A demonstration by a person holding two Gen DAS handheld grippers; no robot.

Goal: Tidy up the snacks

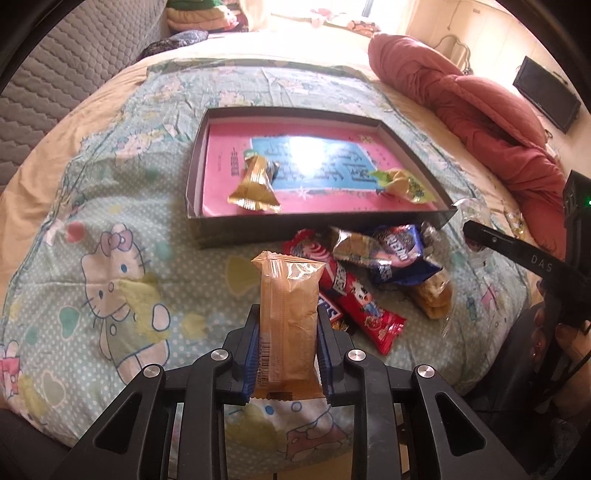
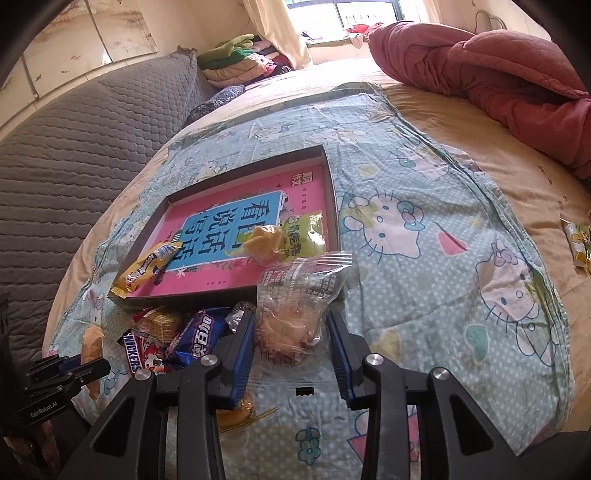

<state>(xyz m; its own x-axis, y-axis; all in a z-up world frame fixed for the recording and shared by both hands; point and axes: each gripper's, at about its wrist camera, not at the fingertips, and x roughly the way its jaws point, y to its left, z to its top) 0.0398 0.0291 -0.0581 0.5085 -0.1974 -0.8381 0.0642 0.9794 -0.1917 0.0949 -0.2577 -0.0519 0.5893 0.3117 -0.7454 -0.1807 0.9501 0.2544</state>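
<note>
Left gripper (image 1: pixel 287 334): blue pads clamped on an upright orange wafer pack (image 1: pixel 290 317).
Right gripper (image 2: pixel 291 345): pads pinching a clear bag of pastry (image 2: pixel 299 302).
Snack pile (image 1: pixel 373 273): on the cartoon sheet (image 1: pixel 110 258), 2 o'clock of the wafer.
Box (image 1: pixel 236 230): 12 o'clock of the pile, holding two snacks.

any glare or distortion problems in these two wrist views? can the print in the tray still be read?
Left wrist view: window glare whites out the middle of the blue panel in the tray, so its characters are unreadable; the top of the frame is overexposed. Right wrist view: no glare on that panel, large characters legible; only the window is blown out. Both: strong fisheye bending and dark corners.
</note>
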